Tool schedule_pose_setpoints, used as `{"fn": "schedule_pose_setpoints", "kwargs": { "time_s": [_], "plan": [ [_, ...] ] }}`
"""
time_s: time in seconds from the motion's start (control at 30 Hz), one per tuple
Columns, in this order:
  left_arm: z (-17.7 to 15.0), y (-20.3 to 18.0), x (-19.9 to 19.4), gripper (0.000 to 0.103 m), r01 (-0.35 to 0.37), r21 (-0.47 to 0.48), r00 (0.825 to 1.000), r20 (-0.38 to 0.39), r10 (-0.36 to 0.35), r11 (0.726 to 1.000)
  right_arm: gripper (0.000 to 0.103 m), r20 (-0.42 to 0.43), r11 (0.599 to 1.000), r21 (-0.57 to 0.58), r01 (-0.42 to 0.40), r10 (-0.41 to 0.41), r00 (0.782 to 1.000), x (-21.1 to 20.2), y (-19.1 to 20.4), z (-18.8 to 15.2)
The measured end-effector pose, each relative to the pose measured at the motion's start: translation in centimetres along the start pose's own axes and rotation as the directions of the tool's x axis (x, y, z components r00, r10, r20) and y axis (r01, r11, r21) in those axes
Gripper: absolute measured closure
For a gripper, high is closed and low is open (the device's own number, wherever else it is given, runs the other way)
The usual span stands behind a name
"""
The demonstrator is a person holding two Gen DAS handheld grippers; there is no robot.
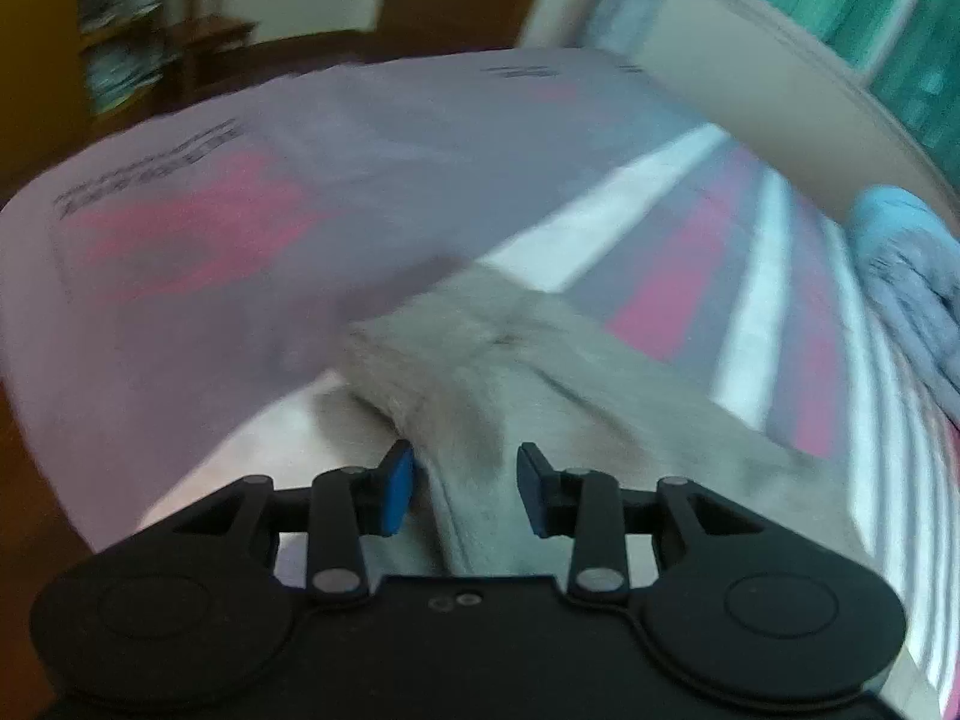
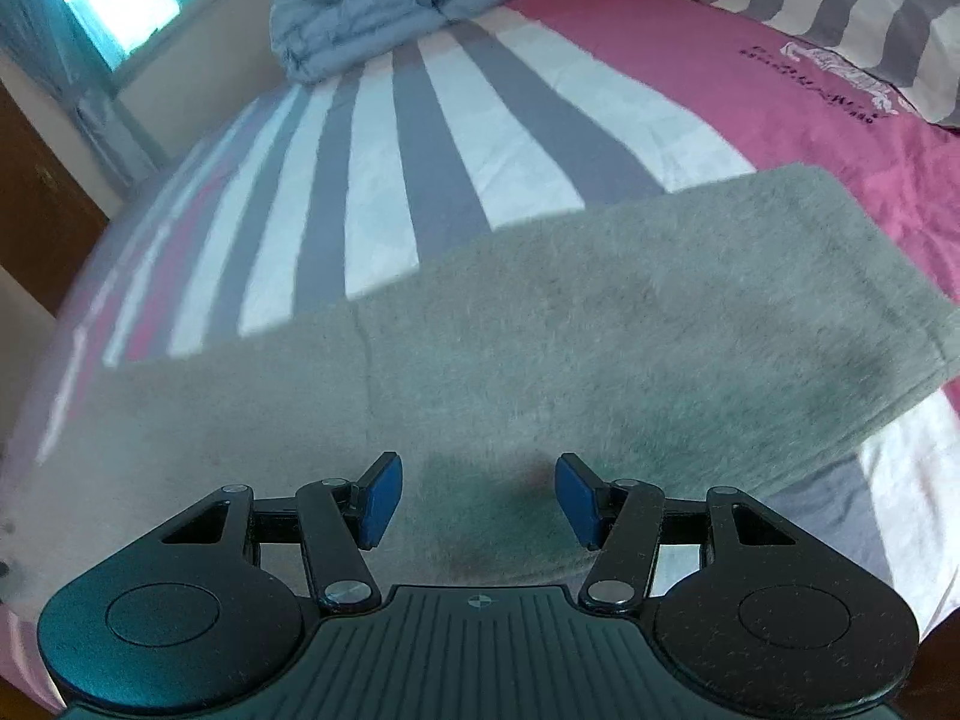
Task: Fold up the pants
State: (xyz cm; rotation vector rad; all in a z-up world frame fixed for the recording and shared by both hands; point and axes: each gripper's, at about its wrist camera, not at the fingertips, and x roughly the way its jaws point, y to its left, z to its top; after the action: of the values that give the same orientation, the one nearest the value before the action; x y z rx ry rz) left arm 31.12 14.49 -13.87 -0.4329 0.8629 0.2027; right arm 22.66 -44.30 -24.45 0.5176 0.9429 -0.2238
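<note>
Grey fleece pants (image 2: 570, 324) lie flat across a striped pink, grey and white bedsheet (image 2: 420, 138). In the right wrist view my right gripper (image 2: 477, 498) is open, low over the near edge of the pants, with nothing between its blue pads (image 2: 381, 501). In the left wrist view, which is blurred, my left gripper (image 1: 465, 492) is open above a raised fold of the pants (image 1: 480, 372); the fabric runs between the pads without being clamped.
A folded blue quilt (image 2: 408, 6) lies at the far side of the bed, also seen in the left wrist view (image 1: 906, 264). A striped pillow (image 2: 852, 18) is at the far right. A wooden shelf (image 1: 120, 30) stands beyond the bed.
</note>
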Motion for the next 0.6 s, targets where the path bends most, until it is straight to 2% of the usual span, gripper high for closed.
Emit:
{"fn": "schedule_pose_setpoints", "kwargs": {
  "time_s": [0.13,0.23,0.3,0.37,0.43,0.53,0.6],
  "plan": [
    [-1.9,-4.5,-0.4,0.076,0.089,0.067,0.996,-0.031,-0.087,0.994,0.046,0.030,0.999,-0.037,0.032,-0.031,0.999,0.1,-0.3,1.3],
    [-4.3,-7.7,0.1,0.076,0.101,0.130,0.994,-0.053,-0.095,0.986,0.046,0.038,0.998,-0.055,0.023,-0.021,0.999,0.7,-0.1,1.9],
    [-5.4,-8.6,0.2,0.076,0.093,0.138,0.995,-0.055,-0.086,0.986,0.046,0.047,0.994,-0.106,0.026,-0.021,0.999,1.1,0.4,1.9],
    [-6.0,-9.2,-0.5,0.076,0.095,0.126,0.995,-0.033,-0.091,0.987,0.046,0.055,0.988,-0.153,0.016,-0.008,0.998,1.5,0.9,2.5],
    [-5.7,-8.8,-1.4,0.076,0.144,0.088,0.990,-0.001,-0.144,0.986,0.046,0.071,0.989,-0.148,0.001,0.010,0.997,2.2,1.0,4.0],
    [-4.0,-7.7,-2.7,0.076,0.112,0.041,0.990,0.080,-0.115,0.993,0.046,0.036,0.992,-0.113,-0.063,0.067,0.997,3.9,1.5,5.7],
    [-3.2,-6.9,-2.7,0.076,0.086,0.039,0.993,0.072,-0.089,0.996,0.046,-0.007,0.982,-0.120,-0.144,0.144,0.990,5.1,2.8,5.4]
  ]
}}
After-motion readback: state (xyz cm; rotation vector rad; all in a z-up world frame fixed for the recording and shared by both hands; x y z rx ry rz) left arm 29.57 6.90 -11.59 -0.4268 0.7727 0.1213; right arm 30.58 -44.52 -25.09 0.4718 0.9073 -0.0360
